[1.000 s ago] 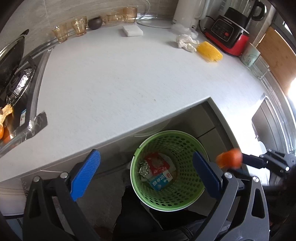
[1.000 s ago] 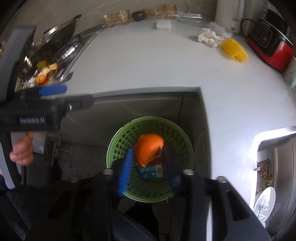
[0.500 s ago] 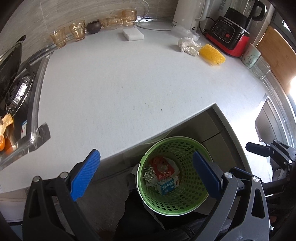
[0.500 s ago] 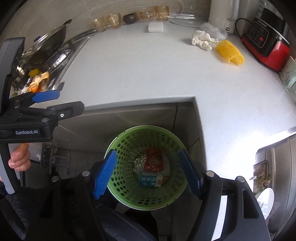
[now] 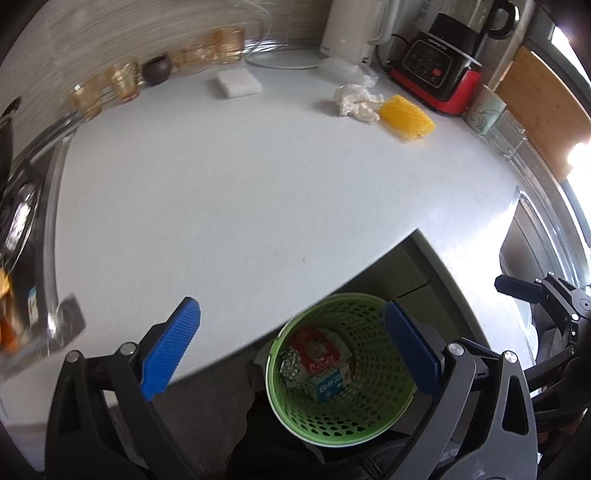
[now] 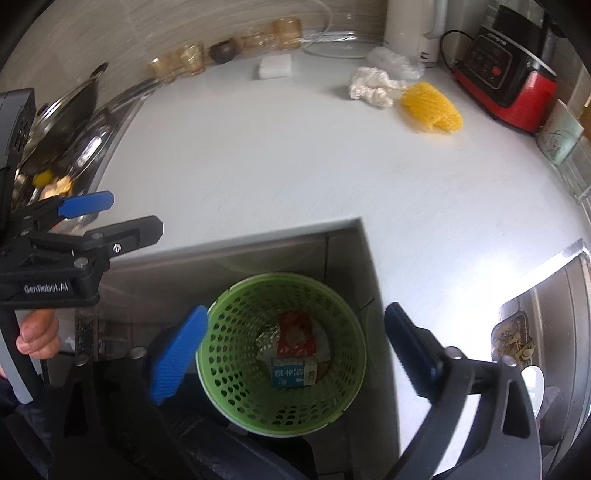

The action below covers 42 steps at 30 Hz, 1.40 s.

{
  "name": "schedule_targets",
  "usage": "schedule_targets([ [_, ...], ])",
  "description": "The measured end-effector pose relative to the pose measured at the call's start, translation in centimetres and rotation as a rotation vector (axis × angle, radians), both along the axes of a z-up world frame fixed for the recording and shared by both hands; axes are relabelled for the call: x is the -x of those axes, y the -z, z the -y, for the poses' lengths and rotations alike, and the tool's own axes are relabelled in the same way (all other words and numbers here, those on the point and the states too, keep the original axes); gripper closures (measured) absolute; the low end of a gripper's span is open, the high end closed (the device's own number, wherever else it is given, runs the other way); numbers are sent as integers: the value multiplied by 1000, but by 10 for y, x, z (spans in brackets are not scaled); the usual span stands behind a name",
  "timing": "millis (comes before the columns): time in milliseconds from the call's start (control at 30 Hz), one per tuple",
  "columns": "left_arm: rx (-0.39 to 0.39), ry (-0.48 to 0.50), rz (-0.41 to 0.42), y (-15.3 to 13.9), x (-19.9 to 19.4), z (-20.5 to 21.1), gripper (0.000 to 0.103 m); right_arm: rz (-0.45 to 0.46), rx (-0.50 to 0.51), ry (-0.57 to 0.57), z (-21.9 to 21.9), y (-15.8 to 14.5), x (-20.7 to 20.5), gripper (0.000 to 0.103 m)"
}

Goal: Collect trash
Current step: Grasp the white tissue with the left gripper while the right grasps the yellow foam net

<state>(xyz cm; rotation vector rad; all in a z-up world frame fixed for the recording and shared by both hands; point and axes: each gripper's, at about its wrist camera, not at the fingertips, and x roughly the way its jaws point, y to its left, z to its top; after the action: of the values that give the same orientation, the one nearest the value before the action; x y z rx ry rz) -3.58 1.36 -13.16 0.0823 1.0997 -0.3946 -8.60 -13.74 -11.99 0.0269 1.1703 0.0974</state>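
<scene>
A green perforated bin stands on the floor below the counter corner. It holds a red packet, a foil scrap and a blue carton. On the white counter far back lie a crumpled white tissue and a yellow foam net. My left gripper is open and empty, over the counter edge and bin. My right gripper is open and empty above the bin.
A white sponge, amber glasses and a dark bowl line the back wall. A white kettle, a red and black appliance and a mug stand at back right. A stove with pans is left; a sink is right.
The right gripper opened and the orange peel it held over the bin is gone from its jaws. Both grippers then shifted, bringing the counter's far trash closer in view.
</scene>
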Motion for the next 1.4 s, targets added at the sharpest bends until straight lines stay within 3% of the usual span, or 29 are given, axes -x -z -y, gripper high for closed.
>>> schedule_targets([
  [467,7,167,42,-3,-92,25,8,25,7,280,38,-7,-61,2],
  [733,43,331,75,1,-152,81,8,35,-10,452,80,-2,-94,2],
  [1000,79,395,85,11,-218,146,8,42,-9,503,116,4,-126,2],
  [1333,59,386,87,34,-260,191,8,58,-45,521,148,10,-151,2],
  [1400,57,371,78,38,-267,197,16,53,-42,514,152,13,-155,2],
])
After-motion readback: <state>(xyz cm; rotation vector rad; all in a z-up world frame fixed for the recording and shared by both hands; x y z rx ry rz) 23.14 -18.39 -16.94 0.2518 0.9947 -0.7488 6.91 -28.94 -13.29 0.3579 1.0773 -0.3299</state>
